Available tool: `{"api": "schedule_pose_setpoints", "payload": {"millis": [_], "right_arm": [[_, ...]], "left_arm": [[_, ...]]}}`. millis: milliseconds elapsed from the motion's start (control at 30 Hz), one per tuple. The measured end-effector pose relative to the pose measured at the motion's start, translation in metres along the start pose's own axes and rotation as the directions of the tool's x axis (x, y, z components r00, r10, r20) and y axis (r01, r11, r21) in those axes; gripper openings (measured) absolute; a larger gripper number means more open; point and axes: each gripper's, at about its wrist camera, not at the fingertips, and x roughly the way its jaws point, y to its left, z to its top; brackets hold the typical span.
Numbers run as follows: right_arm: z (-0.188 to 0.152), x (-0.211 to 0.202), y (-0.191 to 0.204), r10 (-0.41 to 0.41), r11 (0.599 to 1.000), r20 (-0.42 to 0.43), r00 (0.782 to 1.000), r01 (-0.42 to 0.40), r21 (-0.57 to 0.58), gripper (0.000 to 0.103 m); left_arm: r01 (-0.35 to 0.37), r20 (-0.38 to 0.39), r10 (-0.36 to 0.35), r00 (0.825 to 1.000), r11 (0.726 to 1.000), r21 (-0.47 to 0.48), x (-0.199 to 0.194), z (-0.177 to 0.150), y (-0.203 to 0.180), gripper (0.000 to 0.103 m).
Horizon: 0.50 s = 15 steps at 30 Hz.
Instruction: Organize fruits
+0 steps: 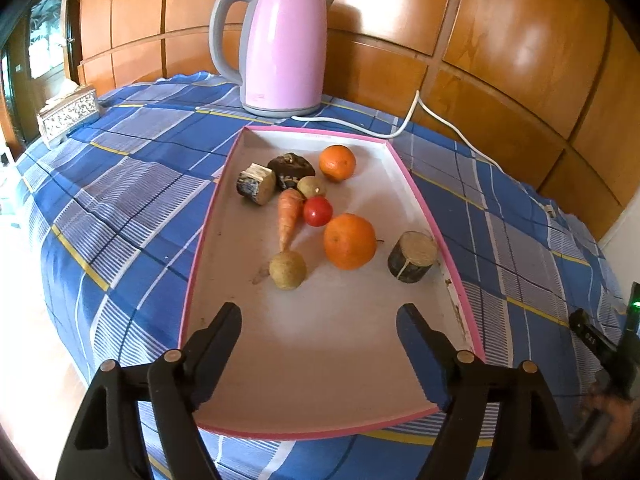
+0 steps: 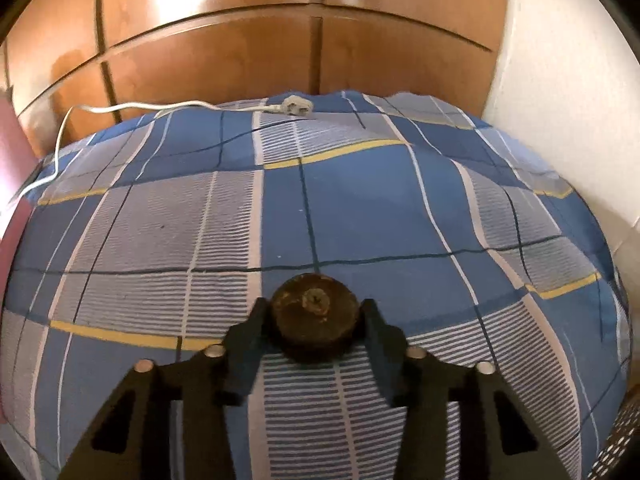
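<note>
Fruits sit mid-tray [image 1: 224, 216], far of left gripper [image 1: 320, 322], jaws apart, empty; kiwi [image 1: 287, 270] nearest. Right gripper [image 2: 316, 320] clamps dark round fruit [image 2: 314, 310] over cloth [image 2: 360, 208].

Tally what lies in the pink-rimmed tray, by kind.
Oranges: 2
Tomato: 1
Carrot: 1
Brownish round fruits: 2
Wood log pieces: 2
Dark lump: 1
Total: 9

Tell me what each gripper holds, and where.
Right gripper clamps a round dark brown fruit by its sides. Left gripper, open above the pink-rimmed tray, holds nothing.
</note>
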Motion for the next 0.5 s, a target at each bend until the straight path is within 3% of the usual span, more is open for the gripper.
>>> {"api": "schedule_pose_setpoints", "payload": {"millis": [200,500], "right_arm": [[0.002,-0.002,-0.001,0.011,1.000,-0.022,1.000,-0.011,-0.005,0.044],[-0.011,-0.018,0.017,0.102,0.993,-0.041,0.994,-0.104,-0.052,0.044]], "left_arm": [[0.016,-0.003,-0.016,1.000,1.000,-0.011,0.000,-0.001,0.001,0.084],[0.027,-0.016,-0.027,1.000,1.000,-0.003,0.001,-0.004,-0.003,0.084]]}}
